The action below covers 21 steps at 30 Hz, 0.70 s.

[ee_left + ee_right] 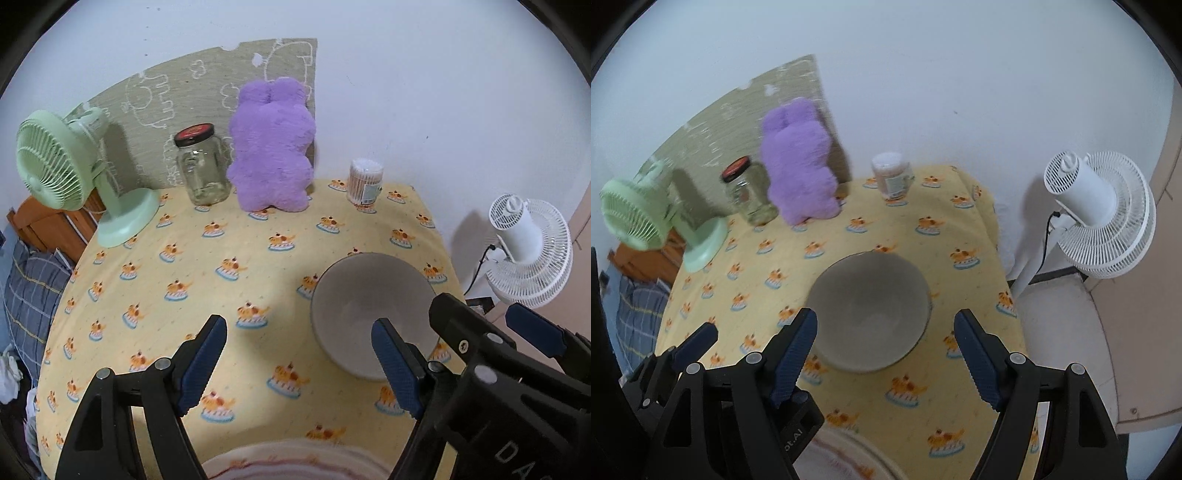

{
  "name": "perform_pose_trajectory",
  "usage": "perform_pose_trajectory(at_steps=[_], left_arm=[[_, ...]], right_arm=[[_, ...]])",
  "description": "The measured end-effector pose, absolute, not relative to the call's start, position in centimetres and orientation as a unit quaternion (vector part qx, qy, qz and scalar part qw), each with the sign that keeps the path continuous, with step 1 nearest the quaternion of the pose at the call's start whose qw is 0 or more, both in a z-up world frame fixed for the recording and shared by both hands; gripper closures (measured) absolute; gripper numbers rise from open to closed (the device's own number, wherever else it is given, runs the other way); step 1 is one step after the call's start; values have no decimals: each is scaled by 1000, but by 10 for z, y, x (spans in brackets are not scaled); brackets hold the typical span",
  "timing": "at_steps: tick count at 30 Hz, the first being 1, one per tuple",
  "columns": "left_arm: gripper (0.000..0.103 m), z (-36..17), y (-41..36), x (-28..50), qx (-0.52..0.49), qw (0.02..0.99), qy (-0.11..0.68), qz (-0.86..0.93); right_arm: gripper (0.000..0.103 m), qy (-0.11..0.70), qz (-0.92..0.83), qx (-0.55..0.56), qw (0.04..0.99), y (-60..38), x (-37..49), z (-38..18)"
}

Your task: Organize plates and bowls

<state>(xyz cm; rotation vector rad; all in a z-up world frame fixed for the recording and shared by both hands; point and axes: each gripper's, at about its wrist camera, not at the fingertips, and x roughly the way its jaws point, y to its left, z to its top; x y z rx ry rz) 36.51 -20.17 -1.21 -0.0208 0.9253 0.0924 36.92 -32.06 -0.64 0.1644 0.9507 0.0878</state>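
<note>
Right wrist view: round grey ceramic bowl (pixel 870 314) sits upright, mouth up, on the yellow cat-print tabletop (pixel 849 236), just ahead of the empty, wide-open right tool (pixel 886 354). Left tool (pixel 299 365) is likewise spread and empty, the bowl to its right. A pale patterned plate (pixel 295 463) is cut off at the bottom edge, under the tools.
</note>
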Motion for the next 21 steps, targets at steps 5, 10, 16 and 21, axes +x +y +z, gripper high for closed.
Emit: perform_pose_trajectory(at_steps=[5, 10, 16, 21], left_arm=[[21, -28, -211, 390, -17, 890, 453, 49], [26, -47, -213, 412, -19, 880, 469, 69], [33, -72, -219, 425, -20, 872, 486, 55], [54, -86, -223, 430, -9, 869, 493, 45]], right_arm=[[28, 462, 31, 79, 883, -334, 398, -23], [36, 476, 19, 83, 875, -339, 421, -44], [50, 493, 9, 87, 866, -341, 437, -68], [57, 513, 5, 88, 854, -339, 447, -88]])
